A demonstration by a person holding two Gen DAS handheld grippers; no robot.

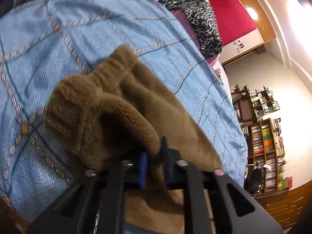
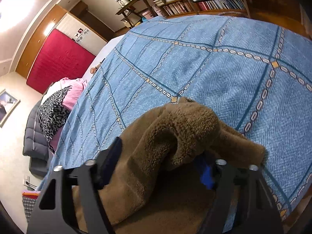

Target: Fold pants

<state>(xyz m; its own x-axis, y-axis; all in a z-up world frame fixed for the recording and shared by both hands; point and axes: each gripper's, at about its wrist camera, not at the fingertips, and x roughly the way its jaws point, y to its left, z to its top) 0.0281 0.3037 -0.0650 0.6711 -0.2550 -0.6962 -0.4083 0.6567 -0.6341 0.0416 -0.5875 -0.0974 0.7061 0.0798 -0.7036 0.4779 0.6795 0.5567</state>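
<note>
A bed (image 1: 81, 31) fills most of both wrist views, covered by a light blue spread printed with a grid of chain-like lines and small tan diamonds. On it, close to the cameras, lie the pants (image 1: 109, 105), a thick brown fleece garment bunched into soft folds, with a ribbed cuff or band showing at its far end in the left wrist view. In the right wrist view the same fabric humps up into a rounded fold over the blue spread and drapes down toward the camera.

At the far side of the bed sits a heap of bedding: a leopard-print cloth (image 1: 202, 25) over pink fabric. Behind it a red panel (image 1: 228, 13) hangs on the wall inside a wooden frame. Bookshelves (image 1: 265, 148) packed with books stand against the pale wall.

The left hand-held gripper (image 1: 154, 159) is pressed together on a fold of the pants, the fleece squeezed between its black fingers beside a blue pad and trailing down past them. The right hand-held gripper (image 2: 161, 159) has its fingers standing apart with a thick fold of the pants lying between and over them; the fabric hides the contact, so whether the pads press on it cannot be told
</note>
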